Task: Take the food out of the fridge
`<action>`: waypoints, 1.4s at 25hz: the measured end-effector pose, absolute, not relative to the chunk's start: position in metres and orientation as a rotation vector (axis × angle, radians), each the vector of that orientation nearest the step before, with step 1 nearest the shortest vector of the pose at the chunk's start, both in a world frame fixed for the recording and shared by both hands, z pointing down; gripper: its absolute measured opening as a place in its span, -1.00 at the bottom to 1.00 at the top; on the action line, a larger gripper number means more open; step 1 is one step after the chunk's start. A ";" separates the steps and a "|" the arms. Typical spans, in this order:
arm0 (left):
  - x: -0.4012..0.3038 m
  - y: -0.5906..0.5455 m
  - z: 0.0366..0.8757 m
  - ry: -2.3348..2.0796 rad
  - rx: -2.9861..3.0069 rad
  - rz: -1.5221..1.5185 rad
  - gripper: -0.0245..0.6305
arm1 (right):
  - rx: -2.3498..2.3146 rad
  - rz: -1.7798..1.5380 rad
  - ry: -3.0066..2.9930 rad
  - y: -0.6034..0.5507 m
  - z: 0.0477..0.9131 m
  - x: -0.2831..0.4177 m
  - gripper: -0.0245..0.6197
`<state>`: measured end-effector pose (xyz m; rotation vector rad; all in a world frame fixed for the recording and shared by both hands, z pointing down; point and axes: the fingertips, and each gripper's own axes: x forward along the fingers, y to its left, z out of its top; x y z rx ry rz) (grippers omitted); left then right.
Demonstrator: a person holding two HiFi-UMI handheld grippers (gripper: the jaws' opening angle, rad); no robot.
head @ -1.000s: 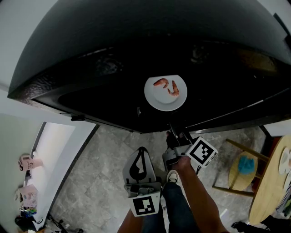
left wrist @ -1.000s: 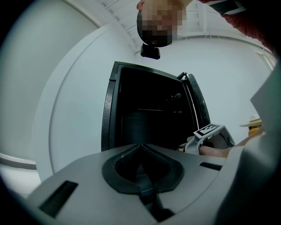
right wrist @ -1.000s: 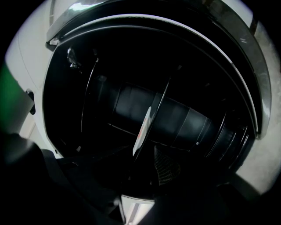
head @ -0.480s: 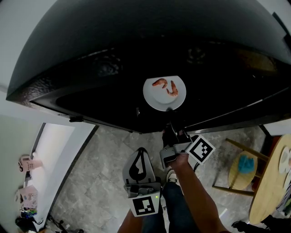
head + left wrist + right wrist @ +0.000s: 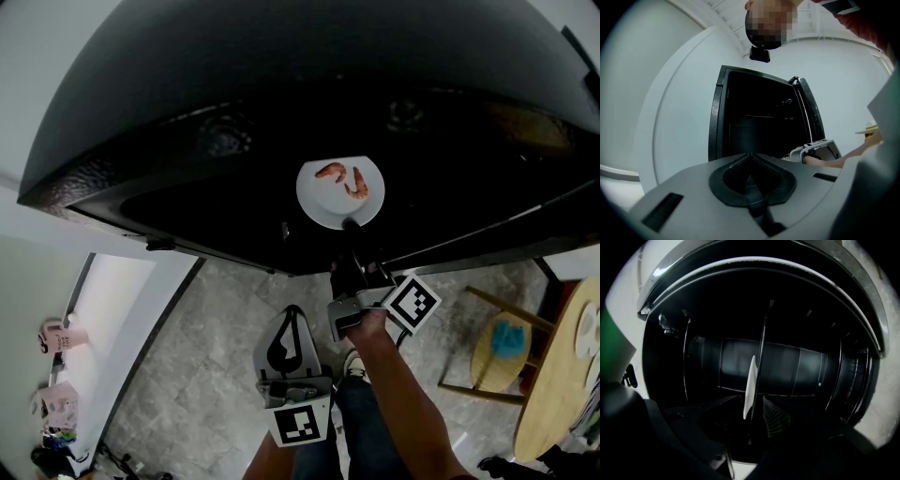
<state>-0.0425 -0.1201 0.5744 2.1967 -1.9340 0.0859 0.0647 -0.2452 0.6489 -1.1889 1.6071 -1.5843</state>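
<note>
Head view shows the right gripper (image 5: 350, 228) higher in the frame than a second ago. Its tips now reach the near rim of the white plate (image 5: 326, 208), where before they sat well short of it, below the fridge (image 5: 141, 141) opening. The plate, with two shrimp (image 5: 343, 178) on it, lies in the dark fridge at frame centre and has not noticeably moved. Right gripper view has the plate's rim edge-on between the jaws, which stand narrowly apart on either side of it, the pads seemingly not pressing yet. The left gripper (image 5: 292, 314) hangs low in the frame, its jaws together on nothing. The reach looks finished; closing on the rim and drawing the plate out are still to do.
</note>
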 end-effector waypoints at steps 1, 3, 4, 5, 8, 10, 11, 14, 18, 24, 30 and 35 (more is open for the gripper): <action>-0.042 -0.120 0.575 -1.933 2.197 0.089 -0.88 | -1.183 -1.586 1.602 -0.246 0.649 0.064 -0.47; -0.042 -0.119 0.576 -1.932 2.194 0.093 -0.88 | -1.178 -1.589 1.600 -0.248 0.650 0.062 -0.47; -0.042 -0.119 0.577 -1.931 2.193 0.093 -0.88 | -1.177 -1.590 1.602 -0.249 0.650 0.062 -0.47; -0.042 -0.119 0.577 -1.930 2.193 0.092 -0.88 | -1.177 -1.591 1.601 -0.249 0.650 0.062 -0.47; -0.042 -0.119 0.577 -1.929 2.194 0.093 -0.88 | -1.166 -1.599 1.574 -0.251 0.650 0.061 -0.47; -0.043 -0.119 0.578 -1.931 2.194 0.096 -0.88 | -1.162 -1.600 1.569 -0.253 0.650 0.061 -0.47; -0.043 -0.119 0.578 -1.933 2.192 0.096 -0.88 | -1.160 -1.600 1.569 -0.254 0.650 0.061 -0.47; -0.044 -0.118 0.579 -1.933 2.189 0.101 -0.88 | -1.151 -1.604 1.564 -0.256 0.650 0.059 -0.47; -0.045 -0.118 0.579 -1.935 2.185 0.097 -0.88 | -1.139 -1.610 1.549 -0.259 0.649 0.057 -0.47; -0.046 -0.119 0.579 -1.938 2.186 0.097 -0.88 | -1.138 -1.608 1.531 -0.262 0.648 0.057 -0.47; -0.046 -0.119 0.580 -1.937 2.185 0.100 -0.88 | -1.155 -1.617 1.525 -0.263 0.652 0.058 -0.54; -0.045 -0.119 0.582 -1.932 2.176 0.100 -0.89 | -1.152 -1.616 1.526 -0.264 0.650 0.056 -0.59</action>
